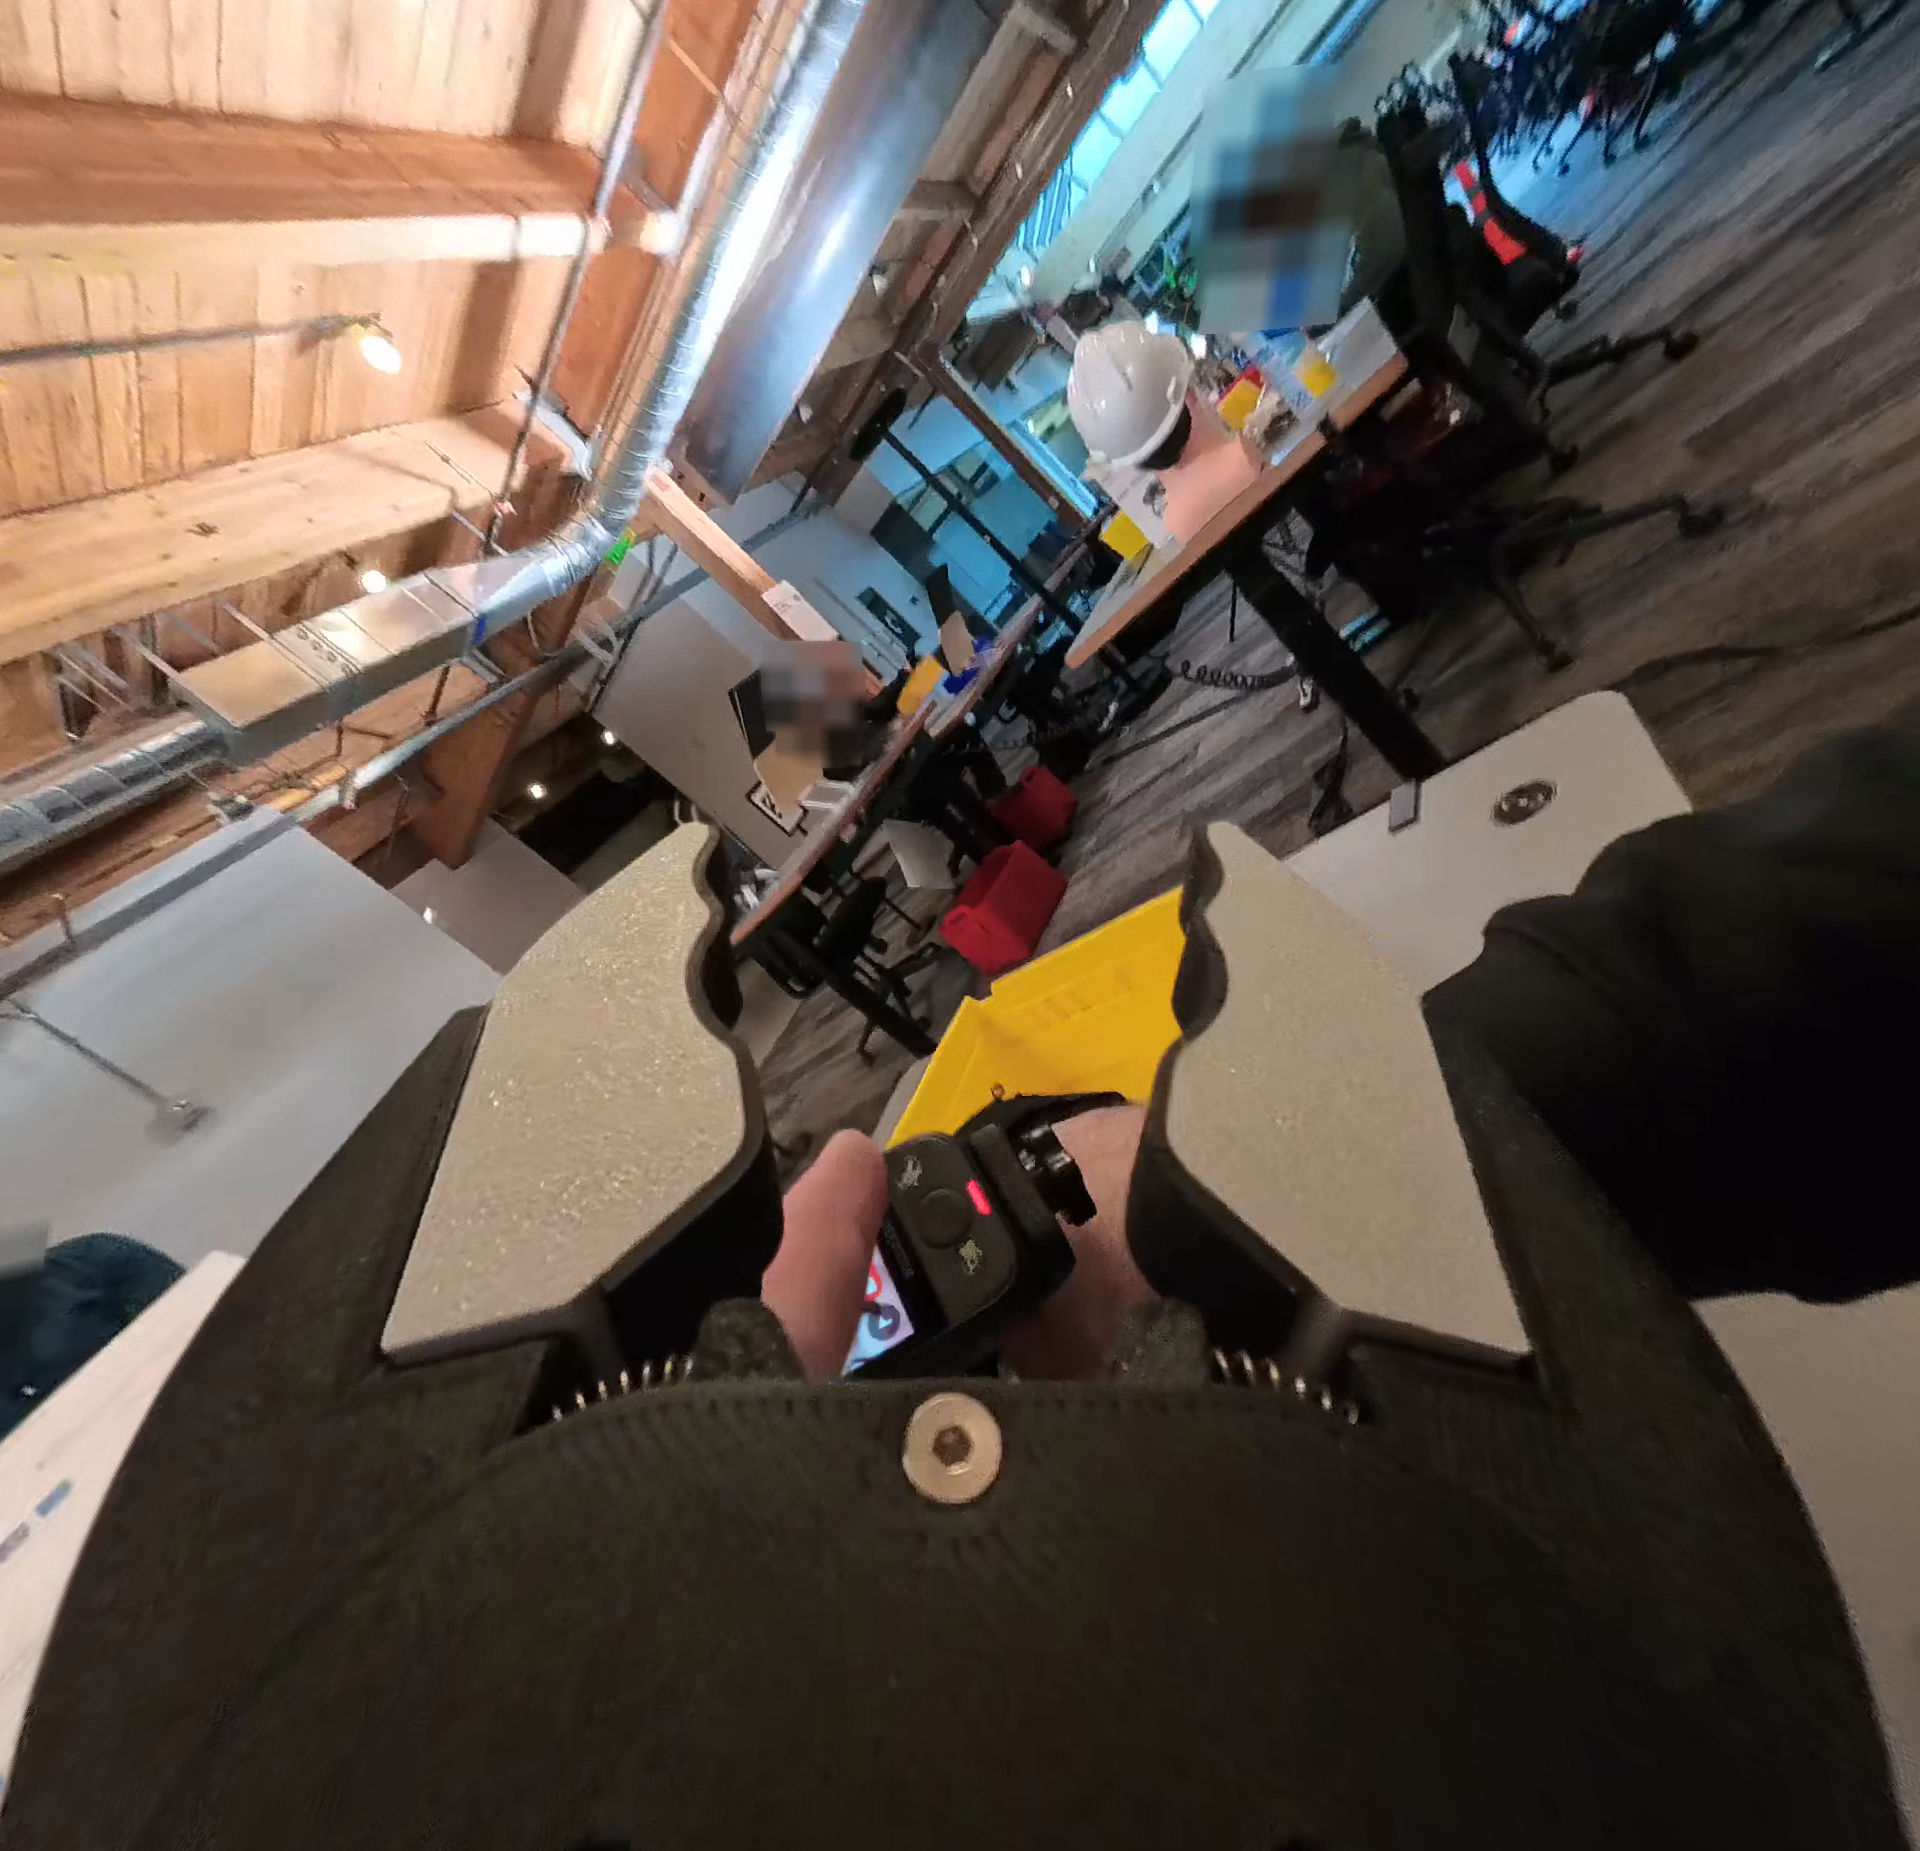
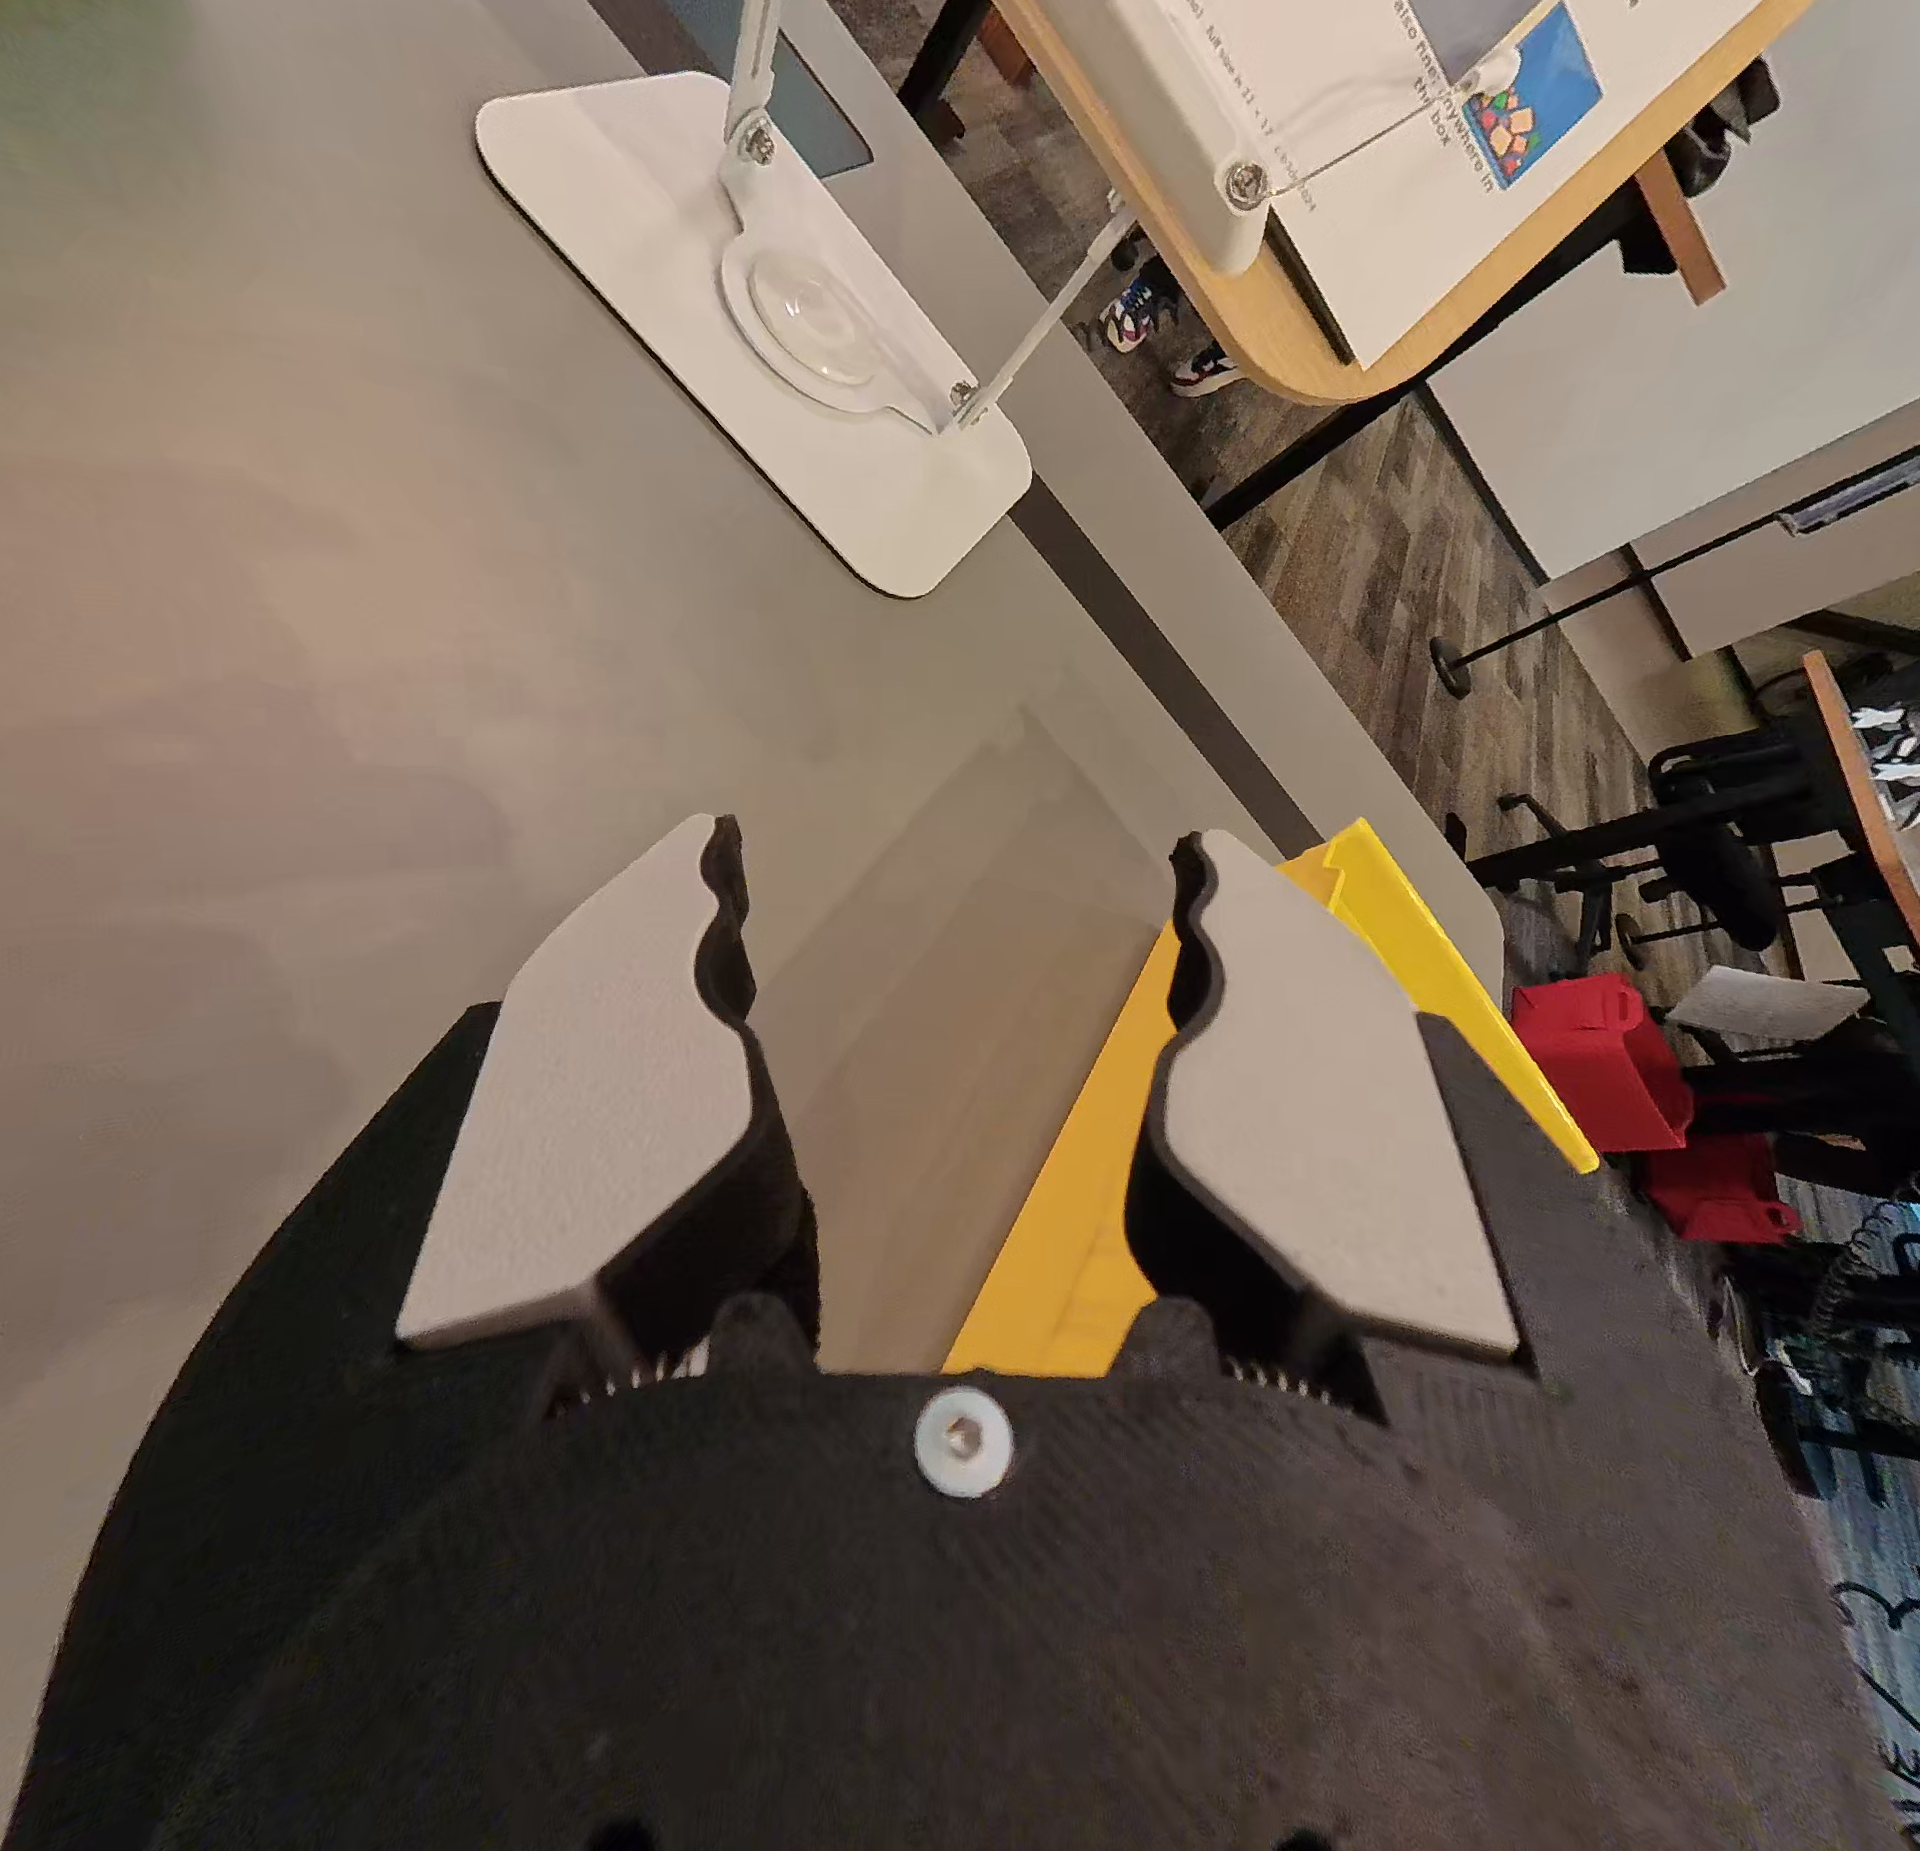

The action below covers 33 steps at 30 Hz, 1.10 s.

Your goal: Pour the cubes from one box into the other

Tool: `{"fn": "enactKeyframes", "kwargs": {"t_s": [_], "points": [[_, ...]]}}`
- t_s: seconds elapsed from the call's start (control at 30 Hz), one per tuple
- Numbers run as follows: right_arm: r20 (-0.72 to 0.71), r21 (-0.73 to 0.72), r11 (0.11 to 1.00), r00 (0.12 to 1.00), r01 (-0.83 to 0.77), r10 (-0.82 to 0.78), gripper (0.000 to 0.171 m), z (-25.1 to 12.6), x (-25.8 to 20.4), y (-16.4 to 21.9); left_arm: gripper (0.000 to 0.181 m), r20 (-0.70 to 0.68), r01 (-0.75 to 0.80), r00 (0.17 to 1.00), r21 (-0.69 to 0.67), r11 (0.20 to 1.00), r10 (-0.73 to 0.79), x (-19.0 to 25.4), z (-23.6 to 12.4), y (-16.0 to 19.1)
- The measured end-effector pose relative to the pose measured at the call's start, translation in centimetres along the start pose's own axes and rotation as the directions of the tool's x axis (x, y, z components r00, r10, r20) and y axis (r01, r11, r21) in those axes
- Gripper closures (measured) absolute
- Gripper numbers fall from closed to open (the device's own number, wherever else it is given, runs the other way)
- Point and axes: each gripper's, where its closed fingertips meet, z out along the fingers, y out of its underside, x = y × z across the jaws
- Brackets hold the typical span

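Above the grey desk (image 2: 312,554), both the left hand-held gripper (image 1: 956,866) and right hand-held gripper (image 2: 961,866) gape wide, empty, near a yellow box (image 2: 1060,1240).

yellow box (image 2: 1081,1209) | plastic, open-top, one only in view | tilted in both views | on grey table near its edge | cubes not visible

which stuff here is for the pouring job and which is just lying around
For the job:
- yellow box
- left gripper, open
- right gripper, open

Lying about:
- white lamp base
- red bins
- white hard hat
- remote in hand

No cubes or second box show.
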Motion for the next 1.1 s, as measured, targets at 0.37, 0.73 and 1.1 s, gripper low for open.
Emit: {"fn": "enactKeyframes", "kwargs": {"t_s": [0.37,0.73,1.1], "points": [[0.031,-0.003,1.0,0.999,-0.005,0.005,0.094,-0.1,-0.6,0.0,0.092,0.044,-0.011,0.999,-0.017,1.0,0.012,-1.2,0.0,0.2],[0.046,0.001,0.999,0.998,-0.033,0.033,0.091,-0.2,-0.3,0.2,0.092,0.131,0.015,0.991,-0.013,1.0,-0.013,-3.2,-1.1,-0.7],[0.05,0.02,0.993,0.992,-0.117,0.116,0.092,-0.4,1.5,0.7,0.103,0.396,0.117,0.917,-0.131,0.984,-0.056,-11.7,-6.5,4.2]]}}
